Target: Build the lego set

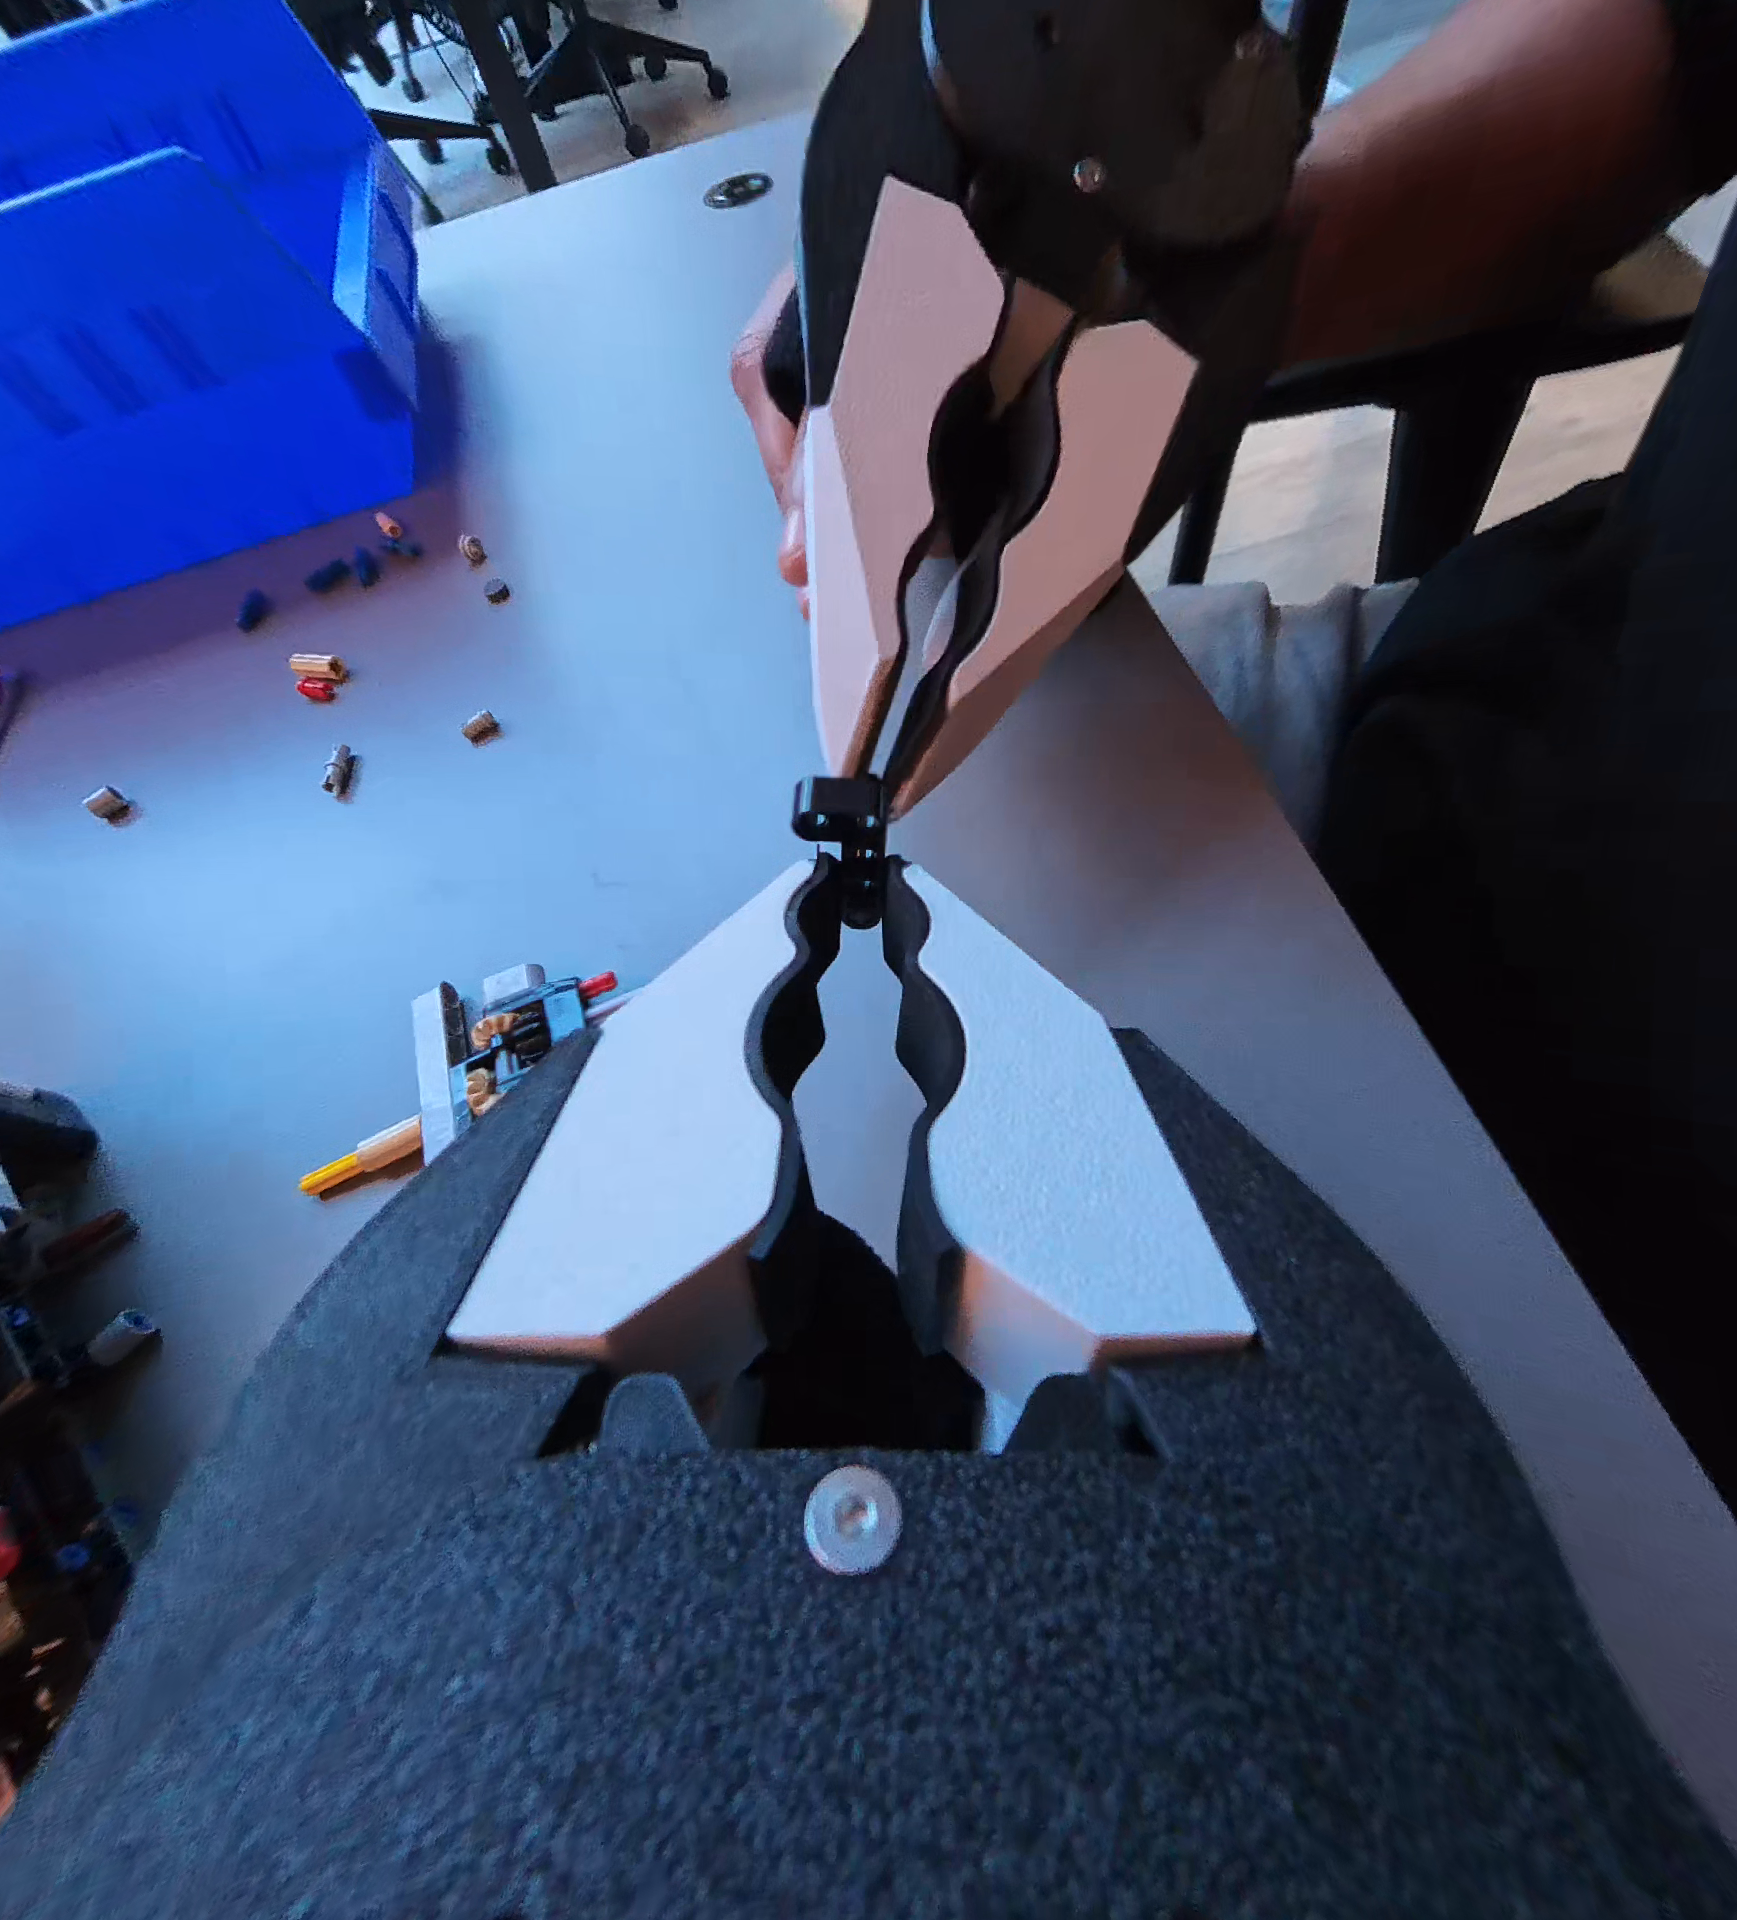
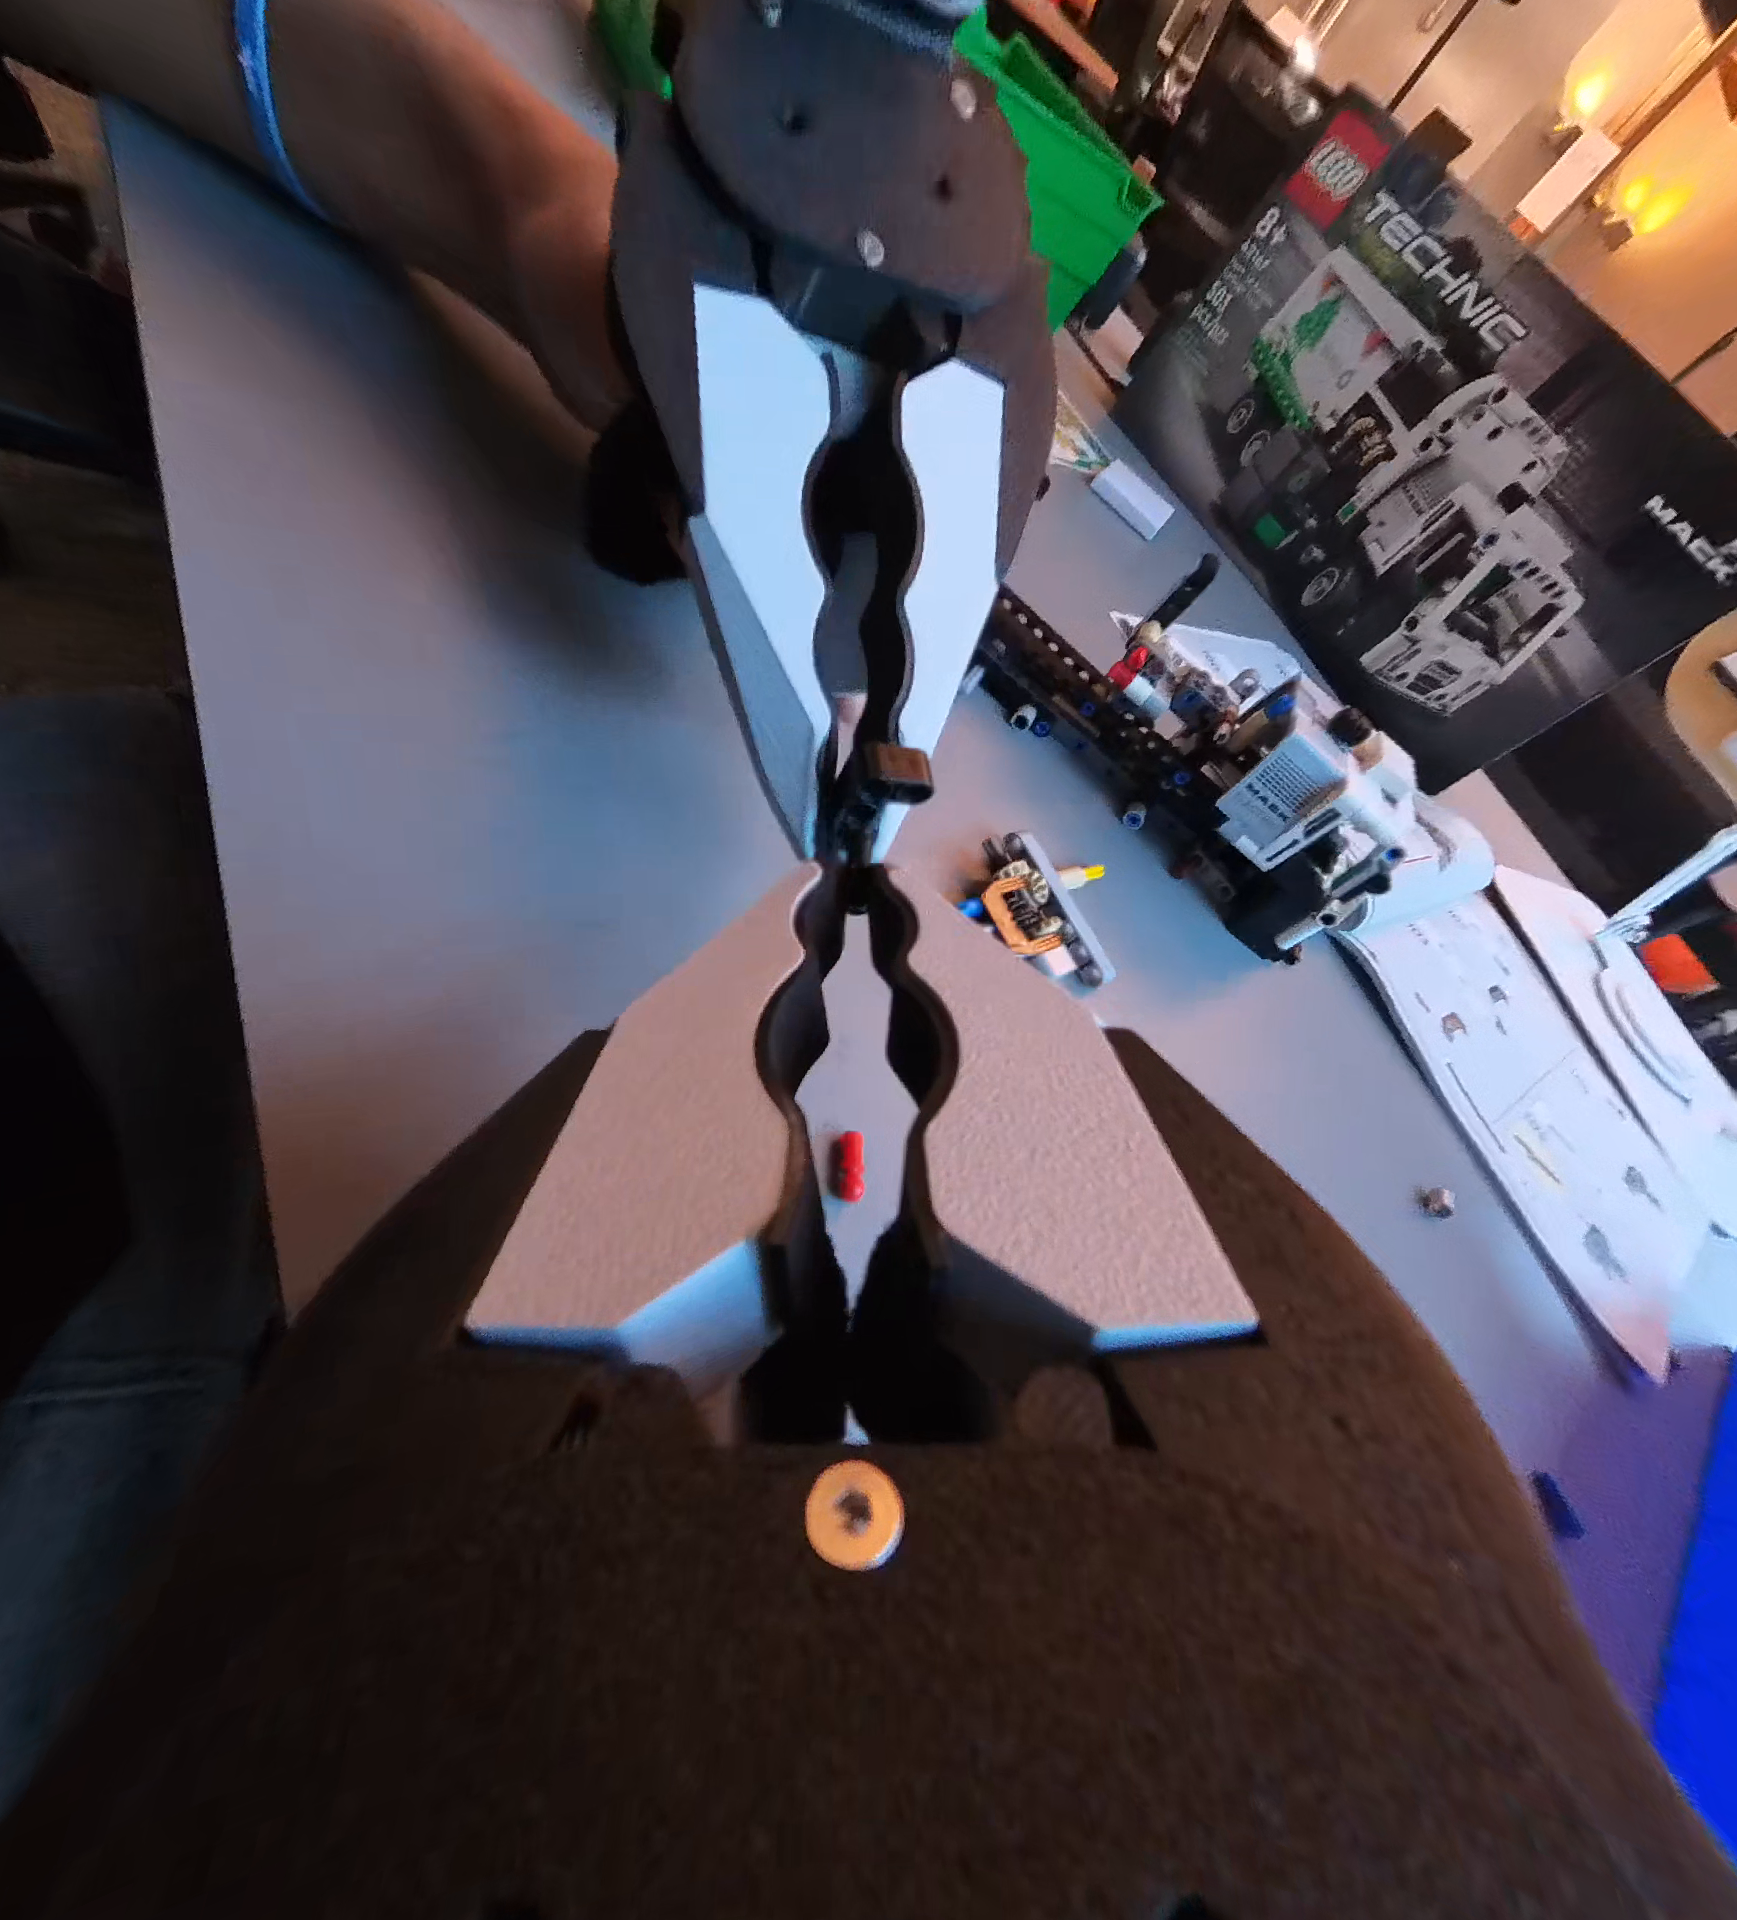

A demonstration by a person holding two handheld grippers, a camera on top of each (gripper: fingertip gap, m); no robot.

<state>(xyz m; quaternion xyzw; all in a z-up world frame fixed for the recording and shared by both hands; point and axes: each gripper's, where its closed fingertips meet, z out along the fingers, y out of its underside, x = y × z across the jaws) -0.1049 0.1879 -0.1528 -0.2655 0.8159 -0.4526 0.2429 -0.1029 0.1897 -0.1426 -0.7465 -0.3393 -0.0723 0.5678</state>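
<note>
My two grippers meet tip to tip above the grey table (image 1: 635,416). In the left wrist view my left gripper (image 1: 859,883) is shut on a small black pin piece (image 1: 859,899). My right gripper (image 1: 869,795) comes down from above, shut on a small black connector with holes (image 1: 836,812) that touches the pin piece. In the right wrist view my right gripper (image 2: 848,883) is shut on a thin black part, and the left gripper (image 2: 853,826) faces it with a dark block (image 2: 897,774) at its tips. How the two pieces join is hidden.
A blue bin (image 1: 147,343) stands at the back left, with loose pins (image 1: 318,675) before it. A small grey sub-assembly (image 2: 1035,914), a part-built truck (image 2: 1259,790), an open booklet (image 2: 1518,1060) and the set box (image 2: 1466,447) lie to the right. A red pin (image 2: 848,1164) lies below. The grippers are tip to tip, or close to it.
</note>
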